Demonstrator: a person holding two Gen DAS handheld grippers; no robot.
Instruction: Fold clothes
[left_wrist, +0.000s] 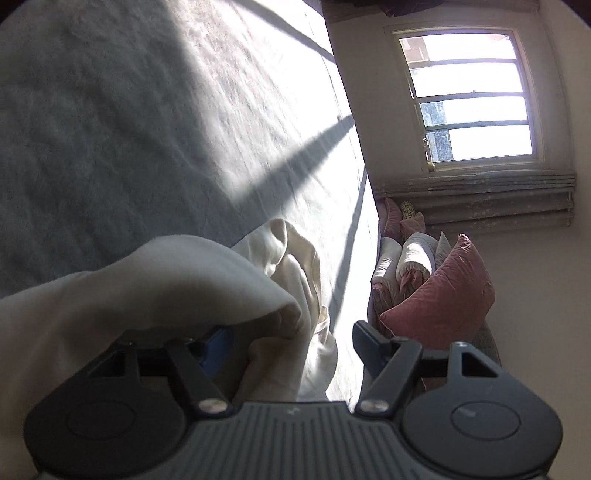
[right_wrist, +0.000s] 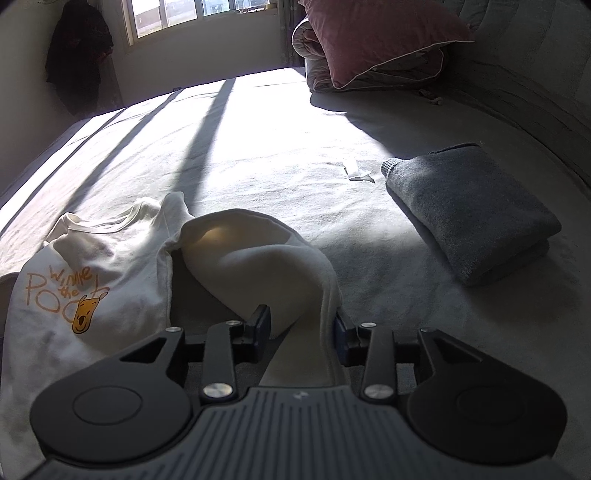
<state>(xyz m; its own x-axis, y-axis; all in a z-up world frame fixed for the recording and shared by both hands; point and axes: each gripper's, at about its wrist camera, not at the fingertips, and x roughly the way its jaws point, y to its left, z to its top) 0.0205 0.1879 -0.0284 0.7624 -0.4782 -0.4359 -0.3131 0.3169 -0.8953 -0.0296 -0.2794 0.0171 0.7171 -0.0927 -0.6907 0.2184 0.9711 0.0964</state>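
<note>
A cream sweatshirt (right_wrist: 92, 266) with an orange "Winnie the Pooh" print lies front up at the near left of the bed (right_wrist: 258, 147). Its sleeve (right_wrist: 251, 251) arches up off the sheet and runs between the fingers of my right gripper (right_wrist: 301, 328), which is shut on it. In the left wrist view, cream fabric (left_wrist: 166, 280) drapes over the left finger and hides it. That cloth hangs down through the wide gap of my left gripper (left_wrist: 291, 343), which is open. Its right fingertip (left_wrist: 365, 339) is bare.
A folded grey garment (right_wrist: 469, 210) lies on the right of the bed, with a small white scrap (right_wrist: 354, 170) beside it. Pink pillows and rolled bedding (right_wrist: 376, 33) sit at the head. A dark garment (right_wrist: 77, 55) hangs by the window (left_wrist: 469, 96).
</note>
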